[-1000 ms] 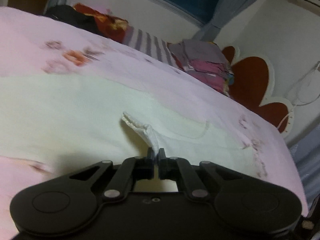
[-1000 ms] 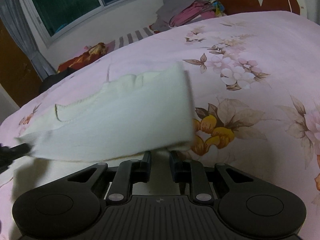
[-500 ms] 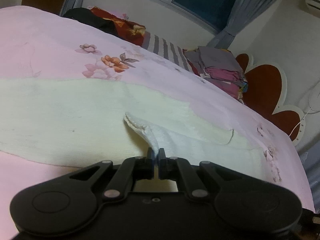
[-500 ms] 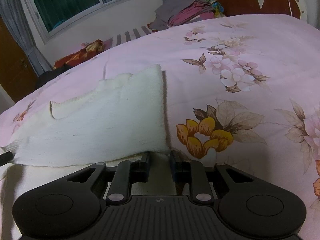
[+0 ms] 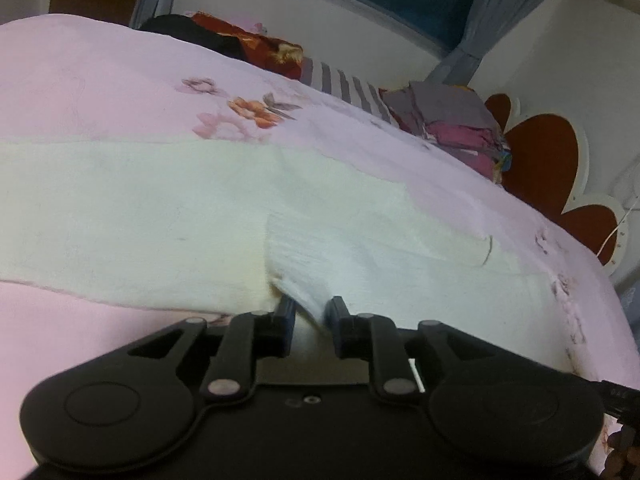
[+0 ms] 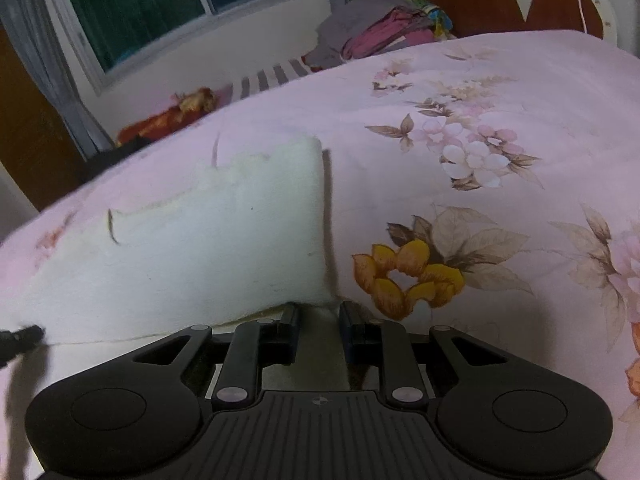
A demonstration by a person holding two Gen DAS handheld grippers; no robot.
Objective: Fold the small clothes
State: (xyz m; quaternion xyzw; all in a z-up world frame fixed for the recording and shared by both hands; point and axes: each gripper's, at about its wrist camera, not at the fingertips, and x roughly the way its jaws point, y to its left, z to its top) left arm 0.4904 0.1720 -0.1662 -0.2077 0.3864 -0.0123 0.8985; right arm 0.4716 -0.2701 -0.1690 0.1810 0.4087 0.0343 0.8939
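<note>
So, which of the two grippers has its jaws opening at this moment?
The left gripper: its jaws are opening, and a corner of the white garment sits loose between them. The right gripper holds a steady gap.

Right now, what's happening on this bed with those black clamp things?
A person is folding a small cream-white knitted garment on a pink floral bedsheet, using a handheld black gripper in each hand. The cloth already lies doubled over. The left gripper has its jaws opening, a corner of the cloth loose between them. The right gripper sits at the garment's other near corner, jaws slightly apart, with cloth between them; whether they pinch it I cannot tell. A pile of folded clothes waits by the headboard.
</note>
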